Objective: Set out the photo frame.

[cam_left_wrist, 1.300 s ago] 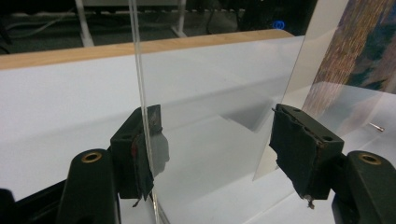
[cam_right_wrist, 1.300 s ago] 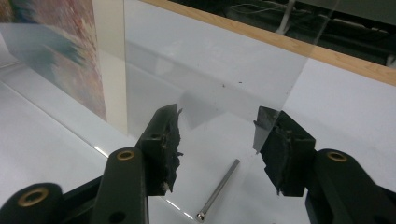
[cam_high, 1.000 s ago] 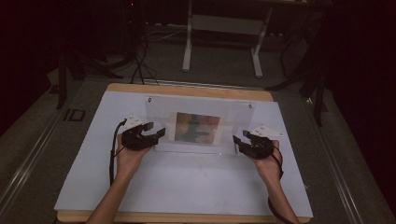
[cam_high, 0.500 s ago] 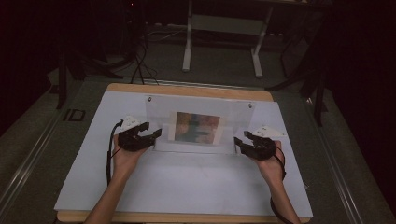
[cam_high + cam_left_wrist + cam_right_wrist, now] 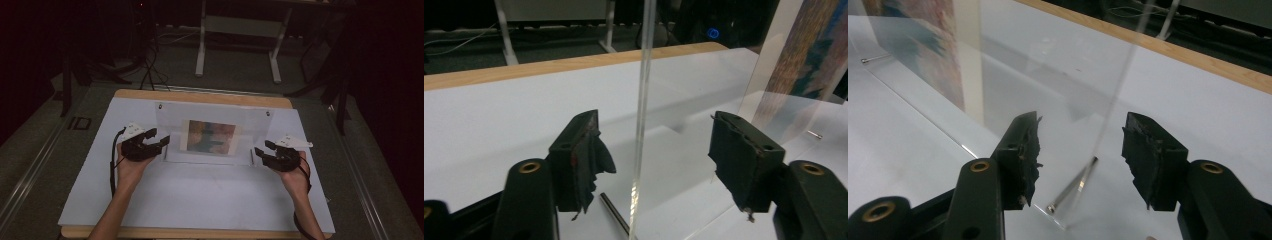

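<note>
A clear acrylic panel [image 5: 210,112] stands upright on the white table [image 5: 200,200], with a colourful picture [image 5: 210,136] in its middle. My left gripper [image 5: 159,137] is open at the panel's left end. In the left gripper view the panel's edge [image 5: 642,100] rises between the two jaws of that gripper [image 5: 656,135] without touching them. My right gripper [image 5: 261,148] is open at the panel's right end. Its own view shows the panel's edge [image 5: 1118,95] between the jaws of the gripper [image 5: 1082,132], above a metal pin [image 5: 1073,189].
A metal pin [image 5: 614,212] lies at the panel's foot by my left gripper. The table's wooden back edge [image 5: 200,96] runs behind the panel. Beyond it are a white stand's legs [image 5: 237,55] and cables [image 5: 150,70] on the dark floor.
Both grippers have eased slightly outward, away from the panel's middle. The panel has not moved.
</note>
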### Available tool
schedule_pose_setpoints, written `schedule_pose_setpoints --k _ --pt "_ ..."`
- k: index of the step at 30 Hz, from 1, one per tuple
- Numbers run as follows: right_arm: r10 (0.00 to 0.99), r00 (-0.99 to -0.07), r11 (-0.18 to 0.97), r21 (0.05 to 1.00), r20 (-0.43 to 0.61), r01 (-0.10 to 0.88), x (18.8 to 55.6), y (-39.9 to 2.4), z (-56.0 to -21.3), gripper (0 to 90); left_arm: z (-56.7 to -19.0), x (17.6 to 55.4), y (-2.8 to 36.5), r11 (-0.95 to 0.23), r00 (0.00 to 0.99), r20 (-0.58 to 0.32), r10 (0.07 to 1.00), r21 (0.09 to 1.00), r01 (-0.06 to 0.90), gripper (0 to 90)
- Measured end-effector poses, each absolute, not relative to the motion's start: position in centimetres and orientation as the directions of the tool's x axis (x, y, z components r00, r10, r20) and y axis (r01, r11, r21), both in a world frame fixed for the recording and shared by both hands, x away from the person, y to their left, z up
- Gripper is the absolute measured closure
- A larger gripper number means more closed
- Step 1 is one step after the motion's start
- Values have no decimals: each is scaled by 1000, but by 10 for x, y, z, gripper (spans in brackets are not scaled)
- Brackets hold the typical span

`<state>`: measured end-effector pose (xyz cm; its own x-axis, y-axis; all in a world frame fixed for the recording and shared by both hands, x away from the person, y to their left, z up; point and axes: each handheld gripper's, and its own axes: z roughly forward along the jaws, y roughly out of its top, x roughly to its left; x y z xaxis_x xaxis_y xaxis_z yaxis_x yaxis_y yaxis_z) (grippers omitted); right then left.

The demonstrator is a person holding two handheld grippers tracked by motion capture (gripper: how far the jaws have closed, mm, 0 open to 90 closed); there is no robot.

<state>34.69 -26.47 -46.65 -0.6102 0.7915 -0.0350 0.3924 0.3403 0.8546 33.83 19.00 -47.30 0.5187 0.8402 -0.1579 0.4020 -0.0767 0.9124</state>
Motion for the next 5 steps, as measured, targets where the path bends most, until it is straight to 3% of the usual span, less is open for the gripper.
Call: schedule_pose_setpoints --k 5 --pt "792 -609 343 850 -34 399 348 -272 -466 479 -467 335 196 -69 516 -154 843 919 388 378"
